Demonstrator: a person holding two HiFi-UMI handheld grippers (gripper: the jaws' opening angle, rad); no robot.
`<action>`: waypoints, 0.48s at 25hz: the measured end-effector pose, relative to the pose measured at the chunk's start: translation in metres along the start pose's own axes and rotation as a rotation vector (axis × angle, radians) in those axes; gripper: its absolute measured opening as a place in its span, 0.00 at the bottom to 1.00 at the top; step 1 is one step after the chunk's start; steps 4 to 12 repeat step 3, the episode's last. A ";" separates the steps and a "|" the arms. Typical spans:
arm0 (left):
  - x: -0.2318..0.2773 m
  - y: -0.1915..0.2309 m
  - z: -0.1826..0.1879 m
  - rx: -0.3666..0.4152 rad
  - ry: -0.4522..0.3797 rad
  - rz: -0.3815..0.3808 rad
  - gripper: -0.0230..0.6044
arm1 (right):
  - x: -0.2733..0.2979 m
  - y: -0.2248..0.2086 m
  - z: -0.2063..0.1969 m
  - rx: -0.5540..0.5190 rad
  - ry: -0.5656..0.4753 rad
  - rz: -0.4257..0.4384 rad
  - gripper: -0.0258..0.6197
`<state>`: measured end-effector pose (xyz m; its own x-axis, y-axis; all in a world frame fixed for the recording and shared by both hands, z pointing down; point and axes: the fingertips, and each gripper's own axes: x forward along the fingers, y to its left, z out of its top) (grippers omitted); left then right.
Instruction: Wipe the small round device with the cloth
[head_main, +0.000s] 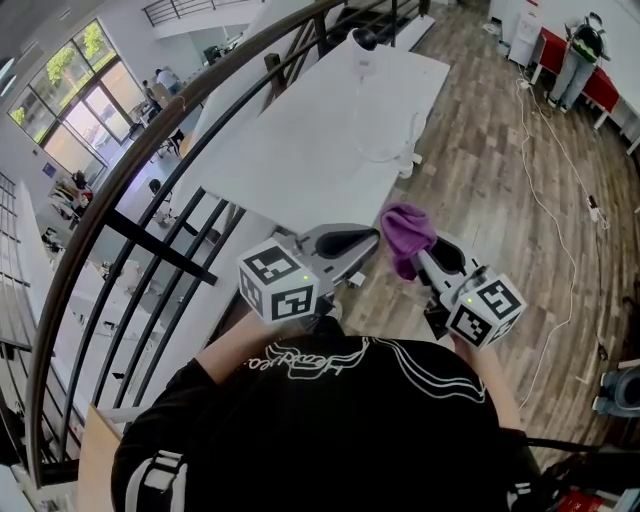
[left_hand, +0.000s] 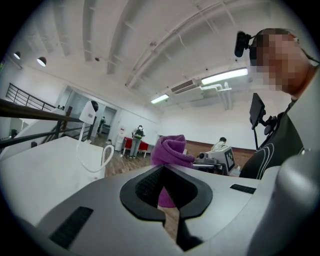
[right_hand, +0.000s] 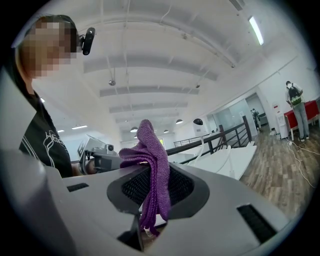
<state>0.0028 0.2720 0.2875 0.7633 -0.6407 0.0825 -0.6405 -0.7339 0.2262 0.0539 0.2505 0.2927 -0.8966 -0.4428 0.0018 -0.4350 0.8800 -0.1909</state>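
1. Right gripper (right_hand: 152, 200): both jaws pressed on the purple cloth (right_hand: 150, 155), nothing else between them.
2. Purple cloth standing upright in this grip, long axis up and down in the right gripper view. Lower end hanging between the pads, upper end bunched and rising above the jaws, with one fold falling over to the left.
3. In the head view, seen as a crumpled lump sticking out past the tip of the right gripper, toward the table.
4. Left gripper (left_hand: 165, 175): jaws closed onto each other, holding nothing. Through their hollow, the purple cloth just beyond the tips; touching or not, impossible to tell.
5. Both grippers held level, close in front of the person's chest, tips turned toward each other.
6. Farther out, a white table (head_main: 300, 150) running away from the person.
7. At its far end, the small round device (head_main: 362, 40), white with a dark round top, well apart from the purple cloth and from both grippers. Too small to tell which way facing.
8. From there, a white cable (head_main: 385, 150) lying in a loop along the table toward its near right edge.
9. Left of the table, a dark railing (head_main: 150, 240); to the right, wooden floor (head_main: 500, 180).
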 end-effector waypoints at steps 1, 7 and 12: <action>0.000 0.000 0.001 -0.001 -0.001 0.001 0.05 | 0.000 0.000 0.001 0.002 0.000 0.000 0.15; -0.001 -0.001 0.004 -0.003 -0.001 0.002 0.05 | -0.001 0.001 0.003 0.004 0.000 0.000 0.15; -0.001 -0.001 0.004 -0.003 -0.001 0.002 0.05 | -0.001 0.001 0.003 0.004 0.000 0.000 0.15</action>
